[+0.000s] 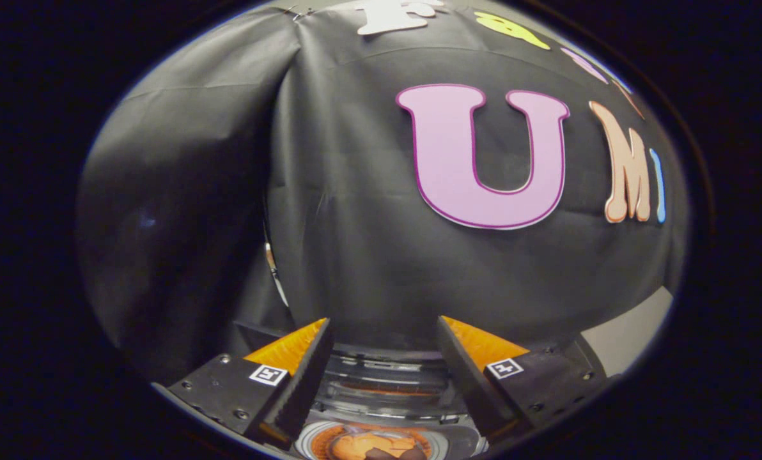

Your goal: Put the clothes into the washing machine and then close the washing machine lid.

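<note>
My gripper point(381, 324) is open, its two fingers spread wide with nothing between them. Below and between the fingers lies the washing machine's round opening point(311, 441). Orange clothes point(371, 444) sit inside the drum, with a dark piece point(394, 455) at their near side. Just beyond the opening, between the fingers, the clear lid point(387, 383) appears to stand raised, and some orange shows through it. The fingers hang above the machine and point at the wall behind it.
The black cloth wall point(355, 223) hangs close behind the machine, with a fold and a thin metal pole point(272, 262) at the left. A pale surface point(630, 332) shows past the right finger.
</note>
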Motion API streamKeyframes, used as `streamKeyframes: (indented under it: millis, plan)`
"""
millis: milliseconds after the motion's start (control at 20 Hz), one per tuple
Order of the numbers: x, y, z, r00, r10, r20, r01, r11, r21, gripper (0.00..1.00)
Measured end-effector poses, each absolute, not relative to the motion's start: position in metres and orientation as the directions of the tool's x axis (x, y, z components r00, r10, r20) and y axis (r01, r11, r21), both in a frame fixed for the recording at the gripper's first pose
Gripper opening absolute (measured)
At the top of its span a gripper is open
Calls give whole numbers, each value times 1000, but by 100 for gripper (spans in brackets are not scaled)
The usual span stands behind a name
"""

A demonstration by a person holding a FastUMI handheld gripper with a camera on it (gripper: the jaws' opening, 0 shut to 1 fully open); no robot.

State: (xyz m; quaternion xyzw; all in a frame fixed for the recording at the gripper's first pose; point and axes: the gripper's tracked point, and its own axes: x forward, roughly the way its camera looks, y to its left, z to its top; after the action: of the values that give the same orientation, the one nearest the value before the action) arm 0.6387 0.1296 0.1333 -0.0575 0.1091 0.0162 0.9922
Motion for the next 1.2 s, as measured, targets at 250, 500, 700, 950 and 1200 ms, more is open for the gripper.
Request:
streamKeyframes:
  millis: [250,500,700,950,1200]
  plan:
    - [665,135,128,975,-2,-222,-32,989,-146,97]
    - [682,133,116,966,-12,-260,-11,996,-87,97]
    - [688,133,94,948,-17,-318,-10,997,-82,98]
    - [691,130,85,942,-10,-336,0,1000,-31,97]
    - [689,130,85,939,0,-344,-13,999,-37,97]
